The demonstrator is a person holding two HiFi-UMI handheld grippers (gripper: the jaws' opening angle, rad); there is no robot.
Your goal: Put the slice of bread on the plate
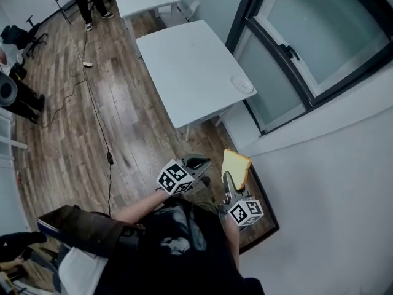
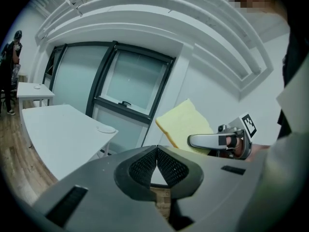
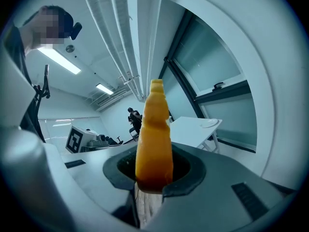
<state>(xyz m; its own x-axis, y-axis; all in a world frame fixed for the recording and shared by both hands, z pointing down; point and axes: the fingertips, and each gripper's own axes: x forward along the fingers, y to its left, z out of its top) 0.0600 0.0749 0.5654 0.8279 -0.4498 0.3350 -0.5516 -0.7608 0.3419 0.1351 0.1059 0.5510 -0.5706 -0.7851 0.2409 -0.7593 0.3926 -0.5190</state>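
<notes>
Gripping: right tongs [image 3: 153,180] clamped on slice of bread [image 3: 153,139].
Bread: pale yellow face, orange-brown crust.
Left tongs [image 2: 157,170]: pressed together, empty.
Plate [image 1: 242,83]: on table [image 1: 184,72], bread's 12 o'clock.

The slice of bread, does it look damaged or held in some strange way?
Nothing looks damaged. The slice of bread stands upright, pinched at its lower edge by the right gripper, with no visible tear. The plate sits empty near the edge of the table.
</notes>
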